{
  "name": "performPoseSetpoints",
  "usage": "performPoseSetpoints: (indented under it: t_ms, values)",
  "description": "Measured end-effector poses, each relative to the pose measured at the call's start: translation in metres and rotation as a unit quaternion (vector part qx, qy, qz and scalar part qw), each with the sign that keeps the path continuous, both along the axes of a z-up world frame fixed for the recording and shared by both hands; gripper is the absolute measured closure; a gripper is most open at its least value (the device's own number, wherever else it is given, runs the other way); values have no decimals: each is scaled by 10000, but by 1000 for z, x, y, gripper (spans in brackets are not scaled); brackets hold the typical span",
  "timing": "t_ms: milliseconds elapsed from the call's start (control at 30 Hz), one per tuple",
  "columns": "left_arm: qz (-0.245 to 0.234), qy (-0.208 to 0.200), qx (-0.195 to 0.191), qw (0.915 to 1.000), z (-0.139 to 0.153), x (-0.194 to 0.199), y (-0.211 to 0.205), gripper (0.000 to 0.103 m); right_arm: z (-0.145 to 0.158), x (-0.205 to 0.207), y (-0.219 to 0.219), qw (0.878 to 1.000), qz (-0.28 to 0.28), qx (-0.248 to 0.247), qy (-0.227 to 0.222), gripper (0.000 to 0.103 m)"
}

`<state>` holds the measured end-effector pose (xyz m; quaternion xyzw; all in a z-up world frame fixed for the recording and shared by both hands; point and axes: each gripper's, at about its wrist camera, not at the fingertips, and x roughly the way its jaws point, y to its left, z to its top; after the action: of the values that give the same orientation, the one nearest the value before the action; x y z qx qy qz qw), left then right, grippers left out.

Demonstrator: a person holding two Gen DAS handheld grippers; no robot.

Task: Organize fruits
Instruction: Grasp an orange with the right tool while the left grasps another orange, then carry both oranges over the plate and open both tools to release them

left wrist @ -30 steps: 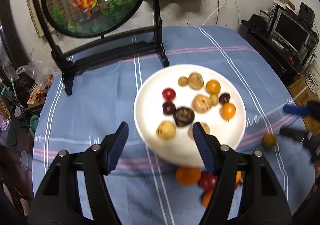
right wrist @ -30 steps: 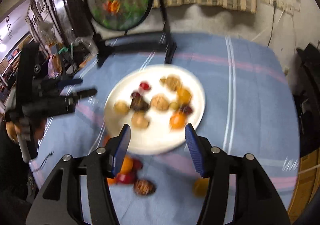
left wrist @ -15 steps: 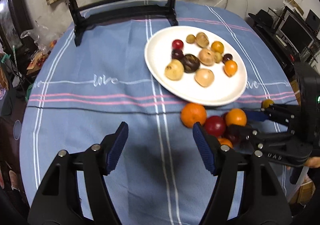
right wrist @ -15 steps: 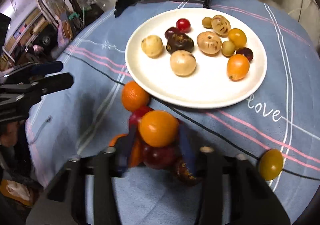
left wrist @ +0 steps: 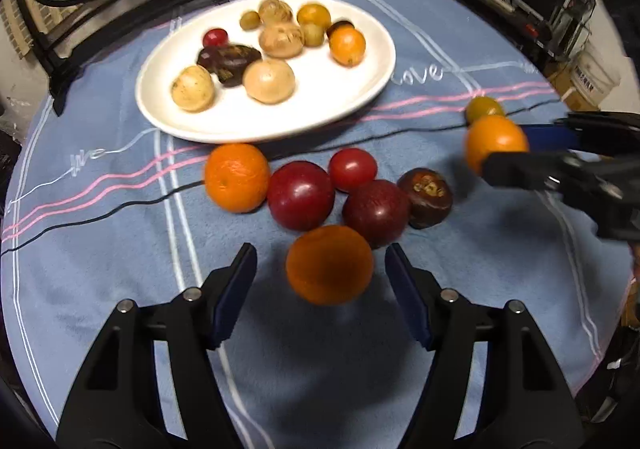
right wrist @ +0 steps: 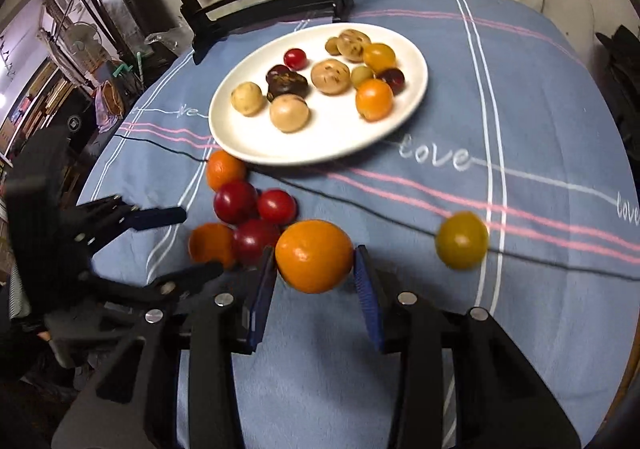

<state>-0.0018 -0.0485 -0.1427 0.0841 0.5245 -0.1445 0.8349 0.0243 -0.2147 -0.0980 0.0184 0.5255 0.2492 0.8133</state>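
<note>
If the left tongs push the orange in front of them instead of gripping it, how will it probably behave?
The orange is round and lies free on the soft tablecloth, so it would probably roll. The dark red fruit sits right behind it and may get knocked. Its skin looks matte, so likely not very slippery.

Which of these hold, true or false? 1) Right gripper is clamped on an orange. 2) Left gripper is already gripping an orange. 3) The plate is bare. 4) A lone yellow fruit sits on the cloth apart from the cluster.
1) True: the right gripper has its pads against both sides of an orange.
2) False: the left gripper straddles a second orange, jaws just been closing, but gaps remain on both sides.
3) False: the white plate holds about ten fruits.
4) True: the yellow fruit lies alone on the blue tablecloth, right of the cluster.
</note>
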Motion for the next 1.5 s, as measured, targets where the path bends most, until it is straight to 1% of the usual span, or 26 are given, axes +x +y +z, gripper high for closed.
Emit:
performPoseSetpoints:
  t_ms: [33,67,133,200,367,467,700,867,1000,1167,1333,1433,1500]
  values:
    - [-30,95,-40,9999,-4,2,-1,54,-2,-2,-1,10000,-21,10,21,63]
    - [-33,144,-98,9998,-5,3,0,56,-2,-4,-1,10000,-26,23,27,63]
    - [-33,67,-11,10000,-1,1,0,57,-1,-8,-1,10000,-28,47,16,63]
    - [-21,4,-18,10000,4,-1,4,57,2,-10,1,10000,-30,89,-15,63]
    - [151,-299,-167,9993,37,-9,21,57,13,-15,3,9997,-41,190,-140,63]
    - [313,-528,-117,9980,60,-8,29,57,24,-16,7,9993,-9,264,-267,63]
    - [453,-976,-138,9941,107,4,34,57,65,-16,18,9962,117,485,-718,63]
    - [547,-1175,-192,9914,127,18,32,57,86,-6,24,9934,121,585,-976,63]
    - [527,-1260,-239,9903,135,27,27,57,100,5,27,9912,120,646,-1149,63]
    - [543,-1310,-241,9896,137,40,23,57,107,17,24,9906,68,633,-1215,63]
    - [533,-1283,-196,9901,132,54,21,57,107,29,23,9906,34,620,-1222,63]
    - [545,-1293,-102,9901,128,62,19,57,102,36,22,9910,-11,618,-1190,63]
    - [549,-1247,-112,9906,126,67,19,57,99,39,21,9916,-19,616,-1138,63]
